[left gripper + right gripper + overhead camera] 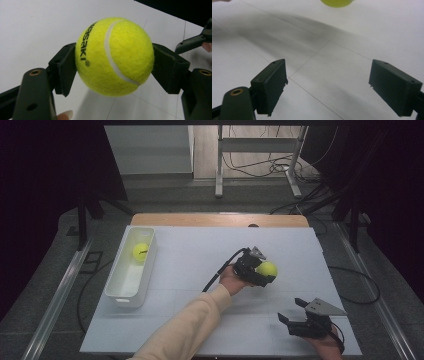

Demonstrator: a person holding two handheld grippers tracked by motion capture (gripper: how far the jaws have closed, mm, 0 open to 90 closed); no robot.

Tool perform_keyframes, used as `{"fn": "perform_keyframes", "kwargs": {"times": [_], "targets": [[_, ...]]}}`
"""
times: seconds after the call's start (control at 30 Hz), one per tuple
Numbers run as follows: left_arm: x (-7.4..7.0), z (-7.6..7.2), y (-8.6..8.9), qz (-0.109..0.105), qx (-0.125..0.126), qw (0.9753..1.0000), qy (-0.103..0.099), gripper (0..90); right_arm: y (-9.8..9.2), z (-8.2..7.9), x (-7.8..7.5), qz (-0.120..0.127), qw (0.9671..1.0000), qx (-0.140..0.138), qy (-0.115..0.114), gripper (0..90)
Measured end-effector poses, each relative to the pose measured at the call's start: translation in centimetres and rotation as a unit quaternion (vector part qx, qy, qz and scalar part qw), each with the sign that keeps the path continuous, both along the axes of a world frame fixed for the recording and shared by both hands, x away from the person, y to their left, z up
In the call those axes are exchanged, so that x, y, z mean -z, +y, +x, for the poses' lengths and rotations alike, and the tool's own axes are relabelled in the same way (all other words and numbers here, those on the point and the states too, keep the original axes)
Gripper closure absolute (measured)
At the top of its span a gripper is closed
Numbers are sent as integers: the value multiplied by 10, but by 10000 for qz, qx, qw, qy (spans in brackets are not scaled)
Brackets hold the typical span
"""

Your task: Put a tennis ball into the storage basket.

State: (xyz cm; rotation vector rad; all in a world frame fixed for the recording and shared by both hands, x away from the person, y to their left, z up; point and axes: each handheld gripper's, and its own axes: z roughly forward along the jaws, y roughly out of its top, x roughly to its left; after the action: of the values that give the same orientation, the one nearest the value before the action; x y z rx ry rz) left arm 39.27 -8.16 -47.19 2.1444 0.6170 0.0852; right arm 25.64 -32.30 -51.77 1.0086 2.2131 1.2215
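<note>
— Left gripper (261,270)?
— Clamped on a ball (114,56), pads pressed to both sides (lettering turned sideways), held just above the mat (200,260) near its middle.
— Right gripper (296,311)?
— Spread wide, nothing between, near the front right edge.
— Farther out?
— Second ball (140,252) in a bin (120,287), far left.

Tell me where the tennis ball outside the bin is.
In the high view, the tennis ball sits right of centre, clamped in the left tongs, above the white table.
</note>
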Motion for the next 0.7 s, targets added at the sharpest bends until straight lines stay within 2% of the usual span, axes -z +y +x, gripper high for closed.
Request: {"fn": "perform_keyframes", "kwargs": {"times": [0.13,0.17,0.7], "targets": [[-3,-3,7,41,33,10000,-55,267,0,0,0,12,10000,4,2,153],[-3,-4,8,-14,-6,10000,-42,267,0,0,0,9,10000,2,2,153],[-9,-11,30,-91,-107,9998,-108,267,0,0,0,-13,10000,27,6,153]]}}
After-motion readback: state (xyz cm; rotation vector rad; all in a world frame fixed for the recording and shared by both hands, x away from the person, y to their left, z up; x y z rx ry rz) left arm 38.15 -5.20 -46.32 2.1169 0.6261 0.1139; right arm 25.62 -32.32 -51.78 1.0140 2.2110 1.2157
